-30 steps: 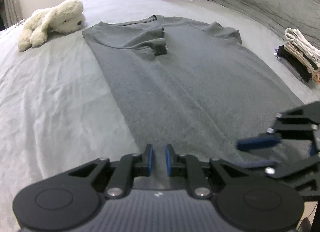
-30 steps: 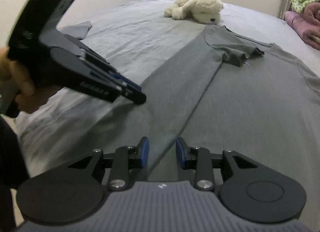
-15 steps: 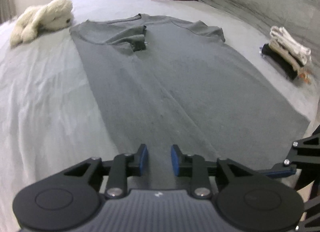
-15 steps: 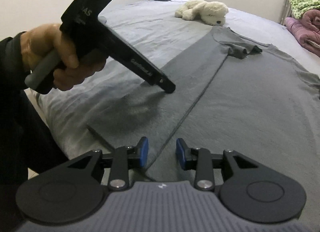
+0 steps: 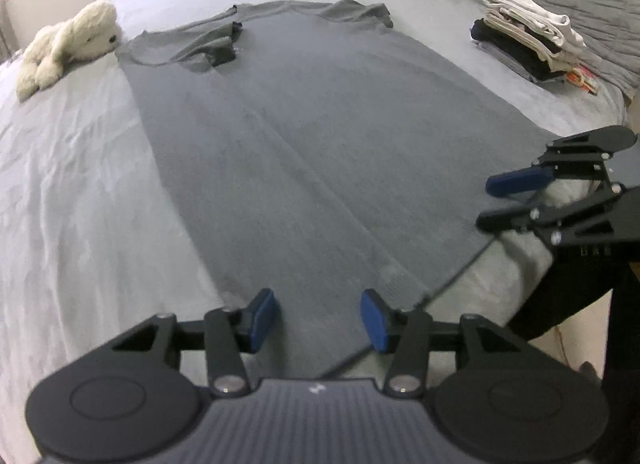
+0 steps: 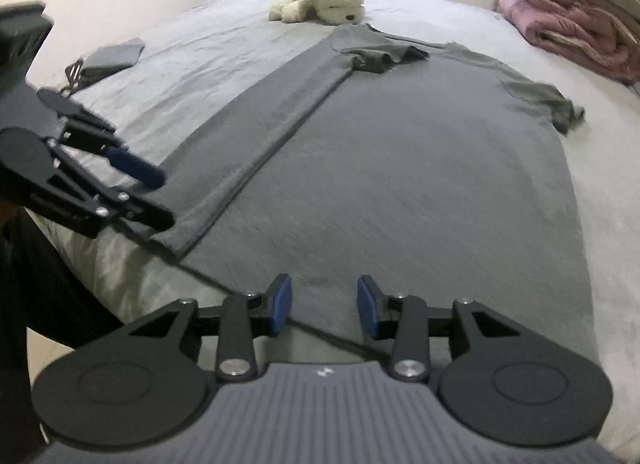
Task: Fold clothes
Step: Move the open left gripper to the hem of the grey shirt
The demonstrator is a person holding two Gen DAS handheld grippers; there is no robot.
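A grey T-shirt [image 5: 304, 136] lies flat on the bed, hem towards me, its left side and sleeve folded inwards over the body. The same T-shirt [image 6: 400, 168] shows in the right wrist view with the folded strip on its left. My left gripper [image 5: 318, 320] is open just above the hem, nothing between its blue pads. My right gripper [image 6: 324, 306] is open too, over the hem farther right. Each gripper shows in the other's view: the right gripper [image 5: 504, 200] at the shirt's lower right corner, the left gripper [image 6: 156, 200] at the lower left corner.
A white plush toy [image 5: 68, 44] lies beyond the shirt's collar at the left. A stack of folded clothes [image 5: 528, 44] sits at the right of the bed, pink bedding [image 6: 576, 32] at the far end. A small grey pouch [image 6: 112, 58] lies at the left.
Both grippers have pulled back to the hem end of the shirt and opened wider. The right gripper shifted to the right along the hem, away from the folded strip.
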